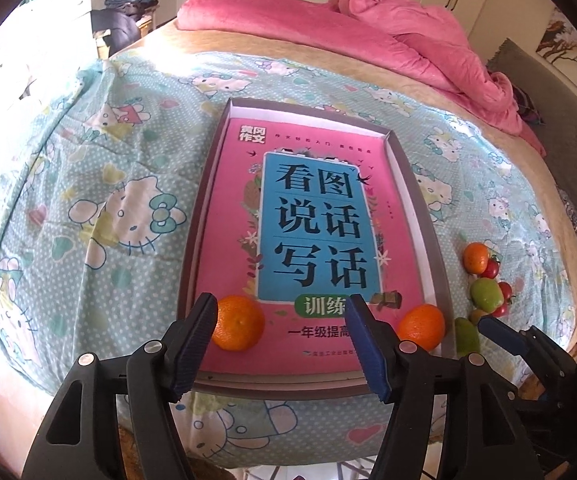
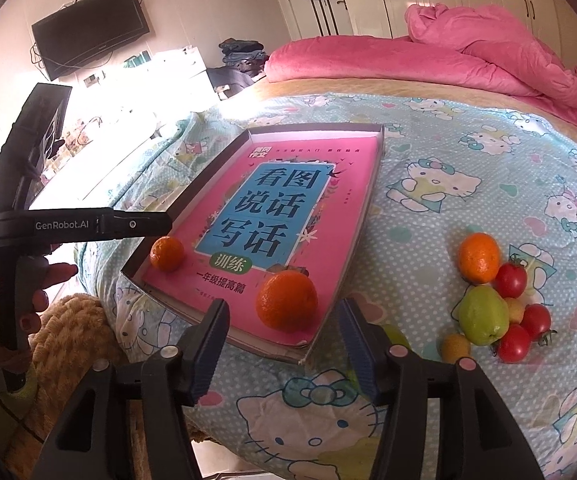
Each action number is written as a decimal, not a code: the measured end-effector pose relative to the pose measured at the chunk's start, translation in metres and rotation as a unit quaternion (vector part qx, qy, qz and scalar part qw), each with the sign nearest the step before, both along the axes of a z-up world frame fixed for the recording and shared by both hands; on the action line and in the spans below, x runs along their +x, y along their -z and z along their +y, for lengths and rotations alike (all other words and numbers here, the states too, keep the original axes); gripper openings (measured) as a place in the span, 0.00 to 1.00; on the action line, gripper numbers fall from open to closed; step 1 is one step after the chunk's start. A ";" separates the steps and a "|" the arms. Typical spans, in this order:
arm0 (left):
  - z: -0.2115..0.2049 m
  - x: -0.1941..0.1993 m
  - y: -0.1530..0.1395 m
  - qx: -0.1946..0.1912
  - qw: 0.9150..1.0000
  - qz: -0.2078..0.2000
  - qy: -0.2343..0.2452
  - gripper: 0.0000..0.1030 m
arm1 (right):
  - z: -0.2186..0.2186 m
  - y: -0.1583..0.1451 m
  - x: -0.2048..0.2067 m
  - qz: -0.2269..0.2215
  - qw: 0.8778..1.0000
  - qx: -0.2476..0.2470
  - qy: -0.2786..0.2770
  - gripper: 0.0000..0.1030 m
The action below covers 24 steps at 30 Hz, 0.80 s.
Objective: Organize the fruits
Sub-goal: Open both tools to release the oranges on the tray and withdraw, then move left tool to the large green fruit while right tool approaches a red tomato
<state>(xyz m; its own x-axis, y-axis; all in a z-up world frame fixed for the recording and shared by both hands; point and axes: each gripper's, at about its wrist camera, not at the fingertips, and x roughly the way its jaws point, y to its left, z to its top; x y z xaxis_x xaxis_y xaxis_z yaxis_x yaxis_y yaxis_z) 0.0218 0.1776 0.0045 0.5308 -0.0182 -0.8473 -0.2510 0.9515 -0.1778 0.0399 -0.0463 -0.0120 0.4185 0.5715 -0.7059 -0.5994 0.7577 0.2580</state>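
- Bed (image 2: 468, 152) with cat-print sheet, filling the frame in both views; pink quilt (image 2: 488, 52) heaped along the upper right.
- Shallow grey box lid (image 1: 428, 216), centre of frame, lying on the bed, with a pink book (image 1: 308, 216) inside.
- Left gripper (image 1: 284, 344), lower centre of the left wrist view: jaws spread wide, holding nothing, above the near edge of the lid.
- Right gripper (image 2: 284, 344), lower centre of the right wrist view: jaws likewise wide apart and empty, near the lid's front corner.
- Two oranges on the book: one (image 1: 238, 322) lower left, one (image 1: 422, 326) lower right.
- Loose fruit pile on the sheet, right of the lid: orange (image 2: 479, 257), green fruit (image 2: 482, 314), red tomatoes (image 2: 514, 342).
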 end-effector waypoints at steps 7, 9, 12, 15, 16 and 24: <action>-0.011 0.001 -0.006 -0.001 1.000 -0.006 0.012 0.69 | -0.007 -0.006 -0.001 -0.009 1.000 0.005 0.007 0.58; -0.014 0.001 -0.008 -0.001 1.000 -0.008 0.015 0.69 | -0.011 -0.008 -0.001 -0.012 1.000 0.006 0.011 0.58; -0.019 0.002 -0.011 0.000 1.000 -0.012 0.022 0.69 | -0.018 -0.010 0.001 -0.016 1.000 0.009 0.020 0.59; -0.024 0.002 -0.014 0.001 0.999 -0.016 0.030 0.69 | -0.025 -0.013 0.003 -0.020 0.999 0.013 0.030 0.59; -0.026 0.002 -0.015 0.001 0.999 -0.018 0.034 0.69 | -0.027 -0.014 0.003 -0.022 0.999 0.014 0.033 0.59; -0.051 0.003 -0.022 0.007 0.997 -0.028 0.073 0.69 | -0.049 -0.022 0.009 -0.031 0.997 0.020 0.063 0.60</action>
<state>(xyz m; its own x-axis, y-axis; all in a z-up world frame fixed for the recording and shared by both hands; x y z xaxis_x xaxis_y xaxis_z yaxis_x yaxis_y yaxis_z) 0.0243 0.1271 0.0264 0.5706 -0.0870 -0.8166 -0.0987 0.9799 -0.1734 0.0484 -0.0948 0.0104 0.5305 0.5394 -0.6539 -0.5162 0.8175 0.2555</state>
